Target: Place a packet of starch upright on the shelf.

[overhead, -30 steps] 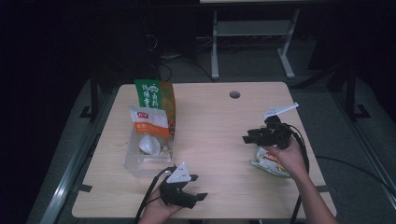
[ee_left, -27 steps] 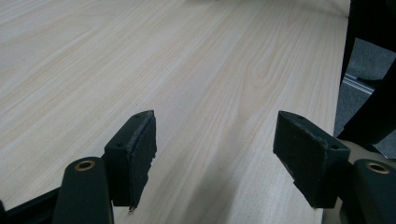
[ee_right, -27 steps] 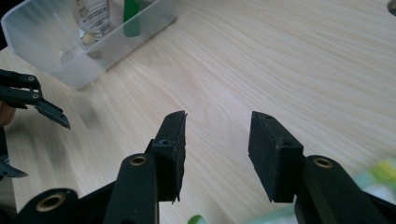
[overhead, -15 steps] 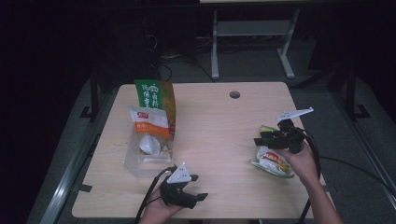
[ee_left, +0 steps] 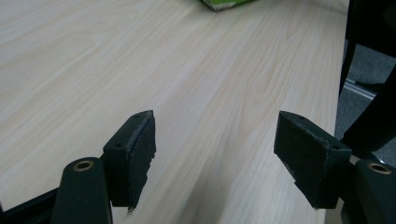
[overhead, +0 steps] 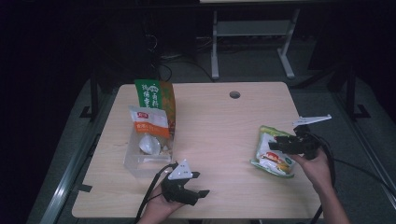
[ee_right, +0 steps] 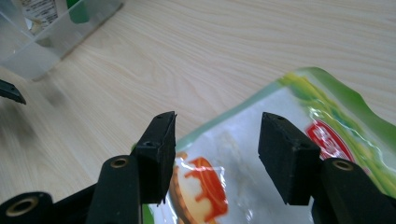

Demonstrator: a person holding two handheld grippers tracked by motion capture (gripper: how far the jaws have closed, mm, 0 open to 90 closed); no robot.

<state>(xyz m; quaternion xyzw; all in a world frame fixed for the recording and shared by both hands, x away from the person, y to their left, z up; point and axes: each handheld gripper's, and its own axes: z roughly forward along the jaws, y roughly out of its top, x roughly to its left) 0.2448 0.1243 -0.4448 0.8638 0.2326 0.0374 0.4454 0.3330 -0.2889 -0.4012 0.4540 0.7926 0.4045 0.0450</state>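
A green and white snack bag (overhead: 271, 158) lies flat on the right side of the wooden table (overhead: 219, 126). My right gripper (overhead: 273, 143) hovers over the bag's right part, pointing left. In the right gripper view the bag (ee_right: 336, 112) lies beneath and between the jaws of my right gripper (ee_right: 217, 126); they have just been opening and the pads do not press on it. My left gripper (overhead: 198, 184) rests near the front edge, open, pointing right. The left gripper view shows my left gripper (ee_left: 215, 126) with bare wood between its jaws.
A clear plastic bin (overhead: 140, 163) at the left holds a tall green and orange bag (overhead: 156, 95), a white and orange bag (overhead: 149, 122) and a pale packet (overhead: 150, 144). A cable hole (overhead: 235, 94) sits at the back. The bin's corner (ee_right: 51, 42) lies far ahead of the right jaws.
My right gripper has moved to the right and slightly down over the green bag, and its jaws stand wider. The left gripper has stayed where it was.
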